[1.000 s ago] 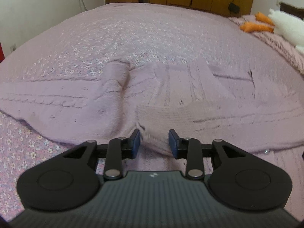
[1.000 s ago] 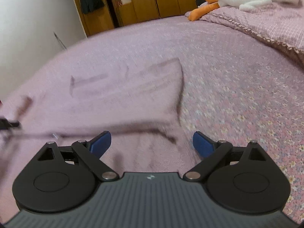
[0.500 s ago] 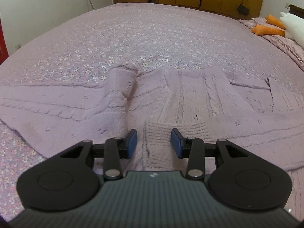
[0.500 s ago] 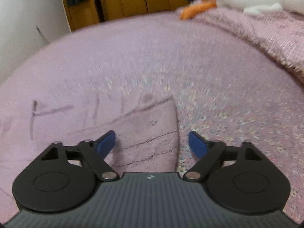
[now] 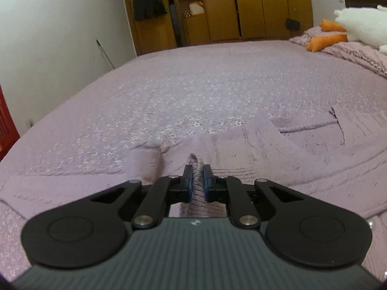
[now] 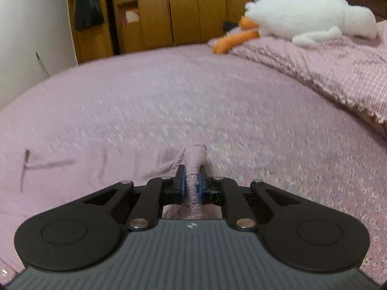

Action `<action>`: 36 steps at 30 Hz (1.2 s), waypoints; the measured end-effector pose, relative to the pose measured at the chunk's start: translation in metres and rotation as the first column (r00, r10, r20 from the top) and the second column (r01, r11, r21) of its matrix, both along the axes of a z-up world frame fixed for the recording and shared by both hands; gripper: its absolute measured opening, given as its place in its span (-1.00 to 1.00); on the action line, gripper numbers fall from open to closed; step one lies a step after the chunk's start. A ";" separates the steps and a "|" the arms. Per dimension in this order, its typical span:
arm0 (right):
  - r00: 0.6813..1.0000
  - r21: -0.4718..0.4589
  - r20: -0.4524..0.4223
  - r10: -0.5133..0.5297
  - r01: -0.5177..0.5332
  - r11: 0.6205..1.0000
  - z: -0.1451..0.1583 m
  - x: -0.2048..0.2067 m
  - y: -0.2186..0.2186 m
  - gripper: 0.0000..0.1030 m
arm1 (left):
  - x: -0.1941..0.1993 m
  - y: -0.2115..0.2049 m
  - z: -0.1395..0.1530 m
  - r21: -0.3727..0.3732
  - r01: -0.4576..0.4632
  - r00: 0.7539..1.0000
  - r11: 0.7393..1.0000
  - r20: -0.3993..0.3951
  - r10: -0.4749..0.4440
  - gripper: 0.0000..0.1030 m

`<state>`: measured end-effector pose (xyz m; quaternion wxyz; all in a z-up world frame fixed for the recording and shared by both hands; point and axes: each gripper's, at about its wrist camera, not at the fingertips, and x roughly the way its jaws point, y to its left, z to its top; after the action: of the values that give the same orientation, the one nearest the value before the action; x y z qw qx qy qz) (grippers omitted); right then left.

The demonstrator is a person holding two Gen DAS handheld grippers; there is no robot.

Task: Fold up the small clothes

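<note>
Left claw [image 5: 197, 172]: my jaws have just closed and now pinch a raised fold of the sweater [image 5: 278, 149], at its ribbed hem; the knit bulges up between my blue pads.
Right claw [image 6: 191, 176]: my jaws have just closed as well, from wide; they clamp a bunched ridge of the same sweater [image 6: 193, 159], which stands up between the pads.
Sweater: mauve knit, lying spread flat on the bed [image 5: 193, 84], near its close edge. In my left view the body runs off to the right, with a sleeve lying out to the left. In my right view the cloth stretches away to the left, blurred.
Bed: covered in a pink spread with small flowers, nearly the colour of the sweater.
Toy [image 6: 314, 17]: white plush bird with orange feet, lying on a folded blanket [image 6: 338, 72] at the far right, well apart from the sweater.
Wardrobe [image 5: 241, 7]: wooden doors behind the bed.
</note>
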<state>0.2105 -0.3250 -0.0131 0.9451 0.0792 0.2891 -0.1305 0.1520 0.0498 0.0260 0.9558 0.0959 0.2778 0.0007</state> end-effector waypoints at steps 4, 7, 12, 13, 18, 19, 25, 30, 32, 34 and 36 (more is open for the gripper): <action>0.999 -0.028 -0.031 -0.023 0.022 0.999 -0.014 0.005 0.003 -0.78 | 0.015 -0.003 -0.018 0.053 -0.031 0.996 0.998 -0.080 0.036 -0.67; 0.999 -0.090 -0.044 -0.031 0.027 0.996 -0.018 0.008 0.012 -0.61 | 0.015 0.001 -0.028 0.093 -0.067 0.994 0.993 -0.077 0.074 -0.20; 0.994 -0.105 -0.058 -0.090 0.084 0.991 -0.016 0.002 0.009 0.12 | 0.014 0.014 -0.020 0.064 -0.095 0.990 0.993 -0.096 0.101 0.02; 0.994 -0.086 -0.065 -0.089 0.083 0.993 -0.012 0.001 0.006 0.13 | 0.013 0.017 -0.017 0.048 -0.104 0.988 0.993 -0.107 0.109 0.02; 0.998 -0.025 -0.052 -0.022 0.021 0.999 0.017 -0.028 0.004 0.32 | -0.002 0.031 0.000 0.063 -0.136 0.983 0.989 -0.117 0.143 0.02; 0.999 -0.023 -0.045 -0.012 0.011 1.000 0.023 -0.036 0.006 0.35 | -0.006 0.036 0.005 0.068 -0.141 0.983 0.988 -0.112 0.148 0.02; 0.996 0.058 -0.030 0.089 -0.087 0.995 0.054 -0.087 0.018 0.45 | -0.023 0.076 0.031 0.049 -0.222 0.968 0.974 -0.111 0.226 0.02; 0.991 0.070 -0.013 0.135 -0.134 0.989 0.062 -0.128 0.036 0.58 | -0.041 0.127 0.054 -0.004 -0.323 0.942 0.946 -0.097 0.321 0.02; 0.989 0.044 0.001 0.146 -0.145 0.988 0.057 -0.145 0.047 0.61 | -0.050 0.148 0.061 -0.041 -0.360 0.929 0.932 -0.101 0.355 0.02; 0.988 0.027 0.006 0.154 -0.154 0.988 0.049 -0.158 0.056 0.61 | -0.056 0.168 0.062 -0.077 -0.404 0.912 0.911 -0.111 0.395 0.00; 0.987 0.018 0.001 0.163 -0.163 0.986 0.038 -0.166 0.065 0.62 | -0.060 0.187 0.058 -0.112 -0.448 0.891 0.887 -0.134 0.434 -0.02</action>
<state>0.0444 -0.2603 0.0244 0.9518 0.0636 0.2958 -0.0502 0.0915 0.2371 0.0841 0.9189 -0.0371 0.3417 0.1935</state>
